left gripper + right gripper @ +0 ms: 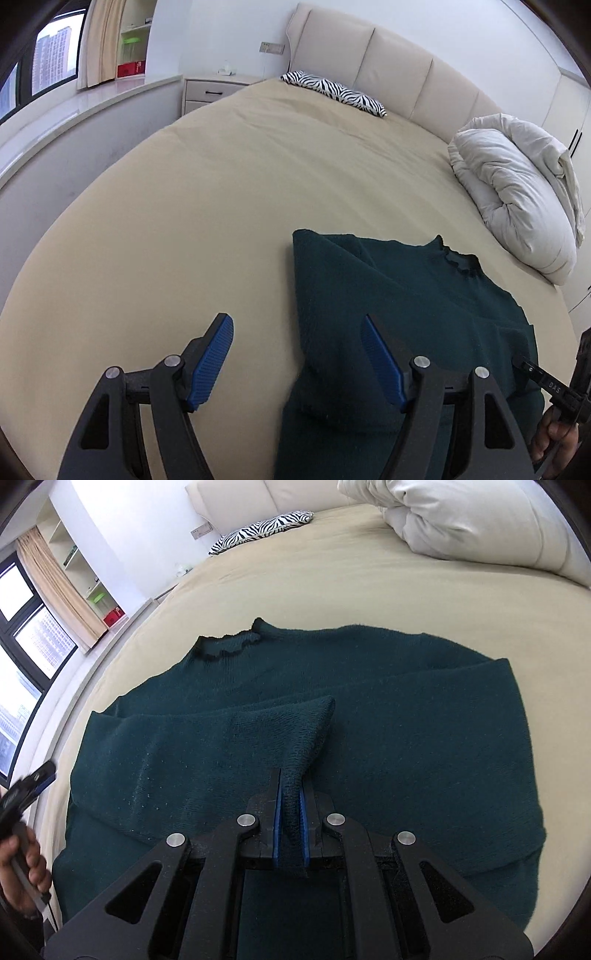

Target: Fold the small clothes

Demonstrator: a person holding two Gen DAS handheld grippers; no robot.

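Note:
A dark green knit sweater [369,709] lies flat on the beige bed [332,590], its frilled collar [229,646] pointing to the headboard. My right gripper [290,790] is shut on a sleeve cuff [306,731] folded across the sweater's body. My left gripper [297,332] is open and empty, hovering over the sweater's left edge [369,295], with one blue pad [210,365] over bare sheet. The right gripper shows at the right edge of the left wrist view [554,387].
A white rolled duvet [517,192] lies at the right side of the bed. A zebra-print pillow [332,90] rests against the padded headboard [388,70]. A white ledge [74,122] and a nightstand [214,92] stand to the left.

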